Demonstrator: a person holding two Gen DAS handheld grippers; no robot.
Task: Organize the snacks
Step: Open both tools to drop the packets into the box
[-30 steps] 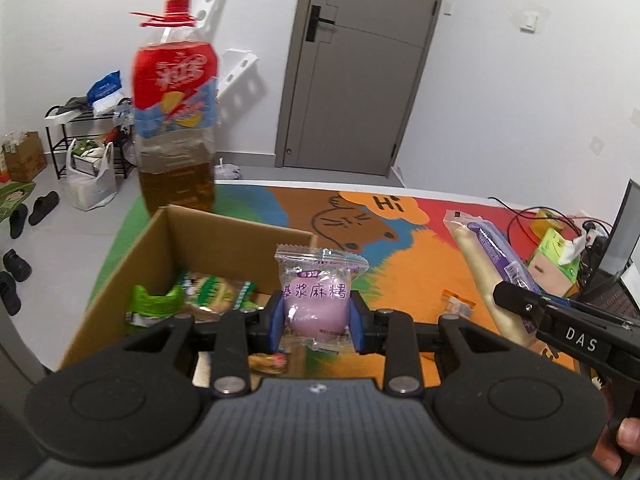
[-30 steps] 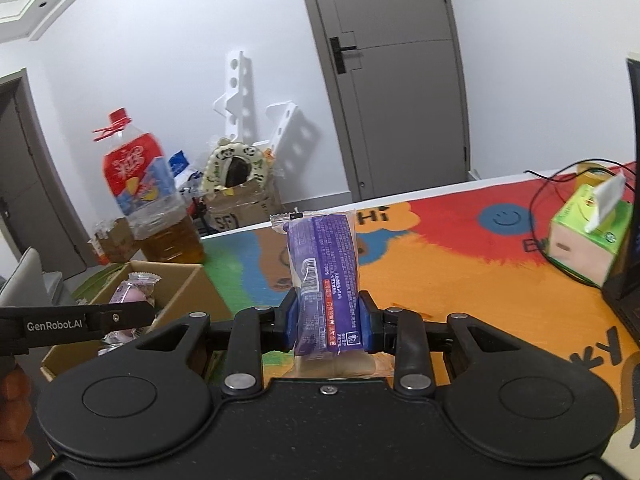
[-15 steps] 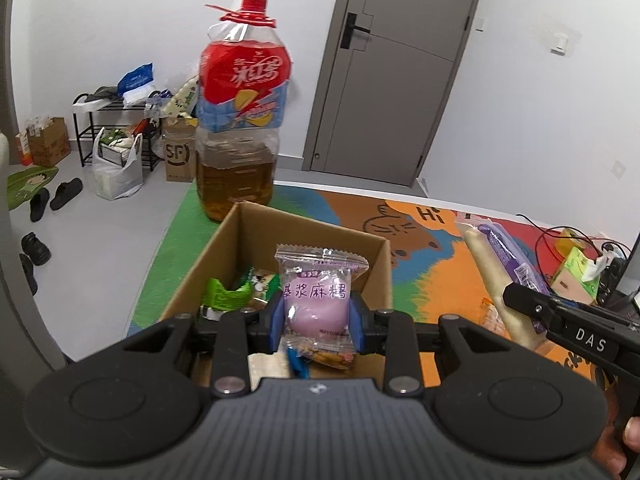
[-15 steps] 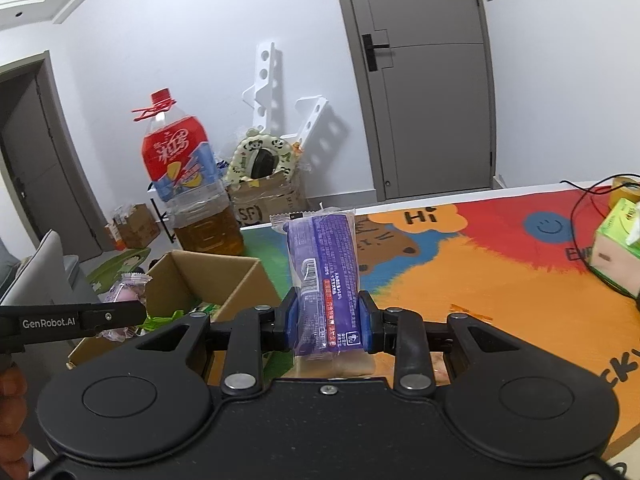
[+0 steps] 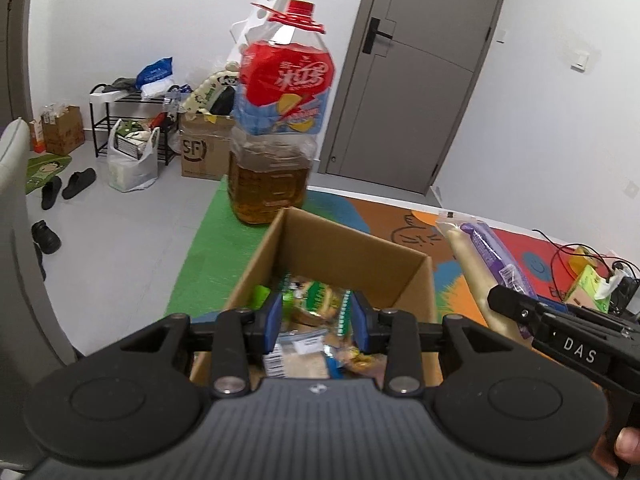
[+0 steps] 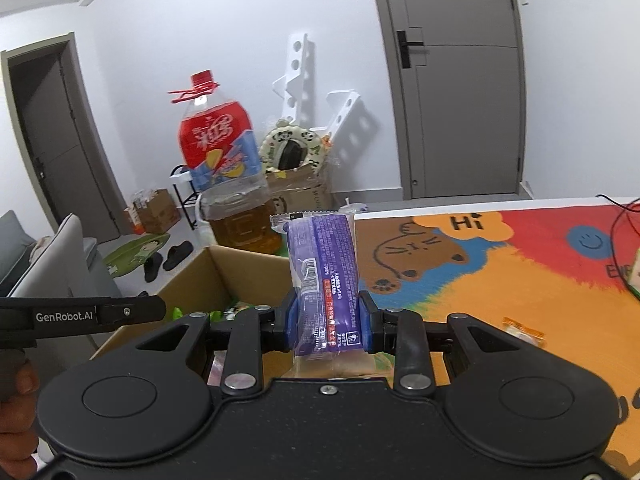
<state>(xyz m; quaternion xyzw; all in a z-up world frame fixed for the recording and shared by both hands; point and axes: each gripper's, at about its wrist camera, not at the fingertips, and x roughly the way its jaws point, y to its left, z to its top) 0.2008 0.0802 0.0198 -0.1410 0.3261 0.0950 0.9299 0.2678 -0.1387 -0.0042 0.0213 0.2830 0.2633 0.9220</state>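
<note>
Right gripper (image 6: 326,322) clamps purple snack pack (image 6: 324,276) low between jaws, light, soft, crushable; left gripper (image 5: 314,322) parted, empty.

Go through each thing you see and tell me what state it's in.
Left tool: open, empty, over the box.
Right tool: shut on the purple packet.
Cardboard box: open, holding snacks.
Oil bottle: upright, capped, partly full.
Door: shut.
</note>
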